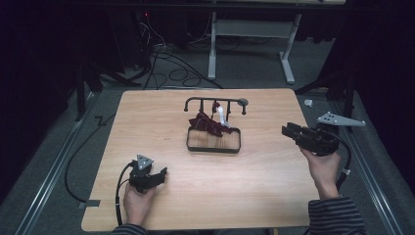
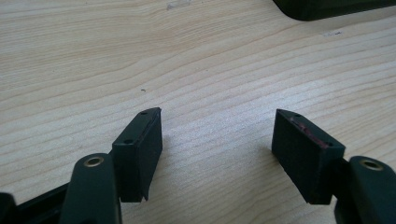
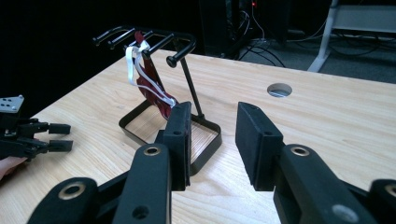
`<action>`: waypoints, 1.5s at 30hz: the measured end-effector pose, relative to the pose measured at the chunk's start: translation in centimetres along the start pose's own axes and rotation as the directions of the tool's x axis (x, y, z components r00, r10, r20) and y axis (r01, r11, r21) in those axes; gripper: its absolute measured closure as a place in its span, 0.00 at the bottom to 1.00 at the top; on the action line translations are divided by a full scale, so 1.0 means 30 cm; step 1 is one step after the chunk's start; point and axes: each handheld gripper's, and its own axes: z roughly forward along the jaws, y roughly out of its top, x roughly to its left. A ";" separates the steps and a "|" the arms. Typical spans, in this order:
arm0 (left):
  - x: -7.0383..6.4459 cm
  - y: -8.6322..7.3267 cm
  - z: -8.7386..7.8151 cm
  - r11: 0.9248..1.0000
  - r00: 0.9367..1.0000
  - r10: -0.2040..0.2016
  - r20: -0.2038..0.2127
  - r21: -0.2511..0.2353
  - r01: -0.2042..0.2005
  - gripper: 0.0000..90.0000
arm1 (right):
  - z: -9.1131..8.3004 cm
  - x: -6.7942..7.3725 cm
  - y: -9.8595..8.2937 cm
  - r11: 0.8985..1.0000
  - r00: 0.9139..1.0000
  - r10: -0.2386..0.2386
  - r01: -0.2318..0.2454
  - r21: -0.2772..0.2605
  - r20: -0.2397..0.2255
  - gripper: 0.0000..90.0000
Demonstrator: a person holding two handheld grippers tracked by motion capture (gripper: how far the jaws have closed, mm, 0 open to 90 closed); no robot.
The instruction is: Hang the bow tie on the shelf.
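Observation:
A black wire stand with hooks on its top bar rises from a rectangular base frame at the table's middle. From the hooks hang a dark red cloth and a white strap. My left gripper rests low at the front left, open, with bare wood between its jaws. My right gripper is held above the table's right side, open and empty, facing the stand, the red cloth and the white strap.
The wooden table has a round cable hole near its far side. A white-legged desk and loose cables lie on the floor behind. The stand's base corner is just ahead of the left gripper.

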 end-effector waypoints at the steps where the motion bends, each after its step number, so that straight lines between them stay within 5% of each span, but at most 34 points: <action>1: 0.000 0.000 0.000 1.000 1.000 0.000 0.000 0.000 0.000 0.38 | 0.000 -0.001 -0.004 1.000 1.000 0.000 0.000 0.001 -0.001 0.75; 45: -0.001 0.000 0.000 1.000 1.000 0.002 -0.003 0.001 -0.002 0.38 | 0.069 -0.002 -0.196 0.993 0.997 0.076 -0.075 0.086 -0.013 0.75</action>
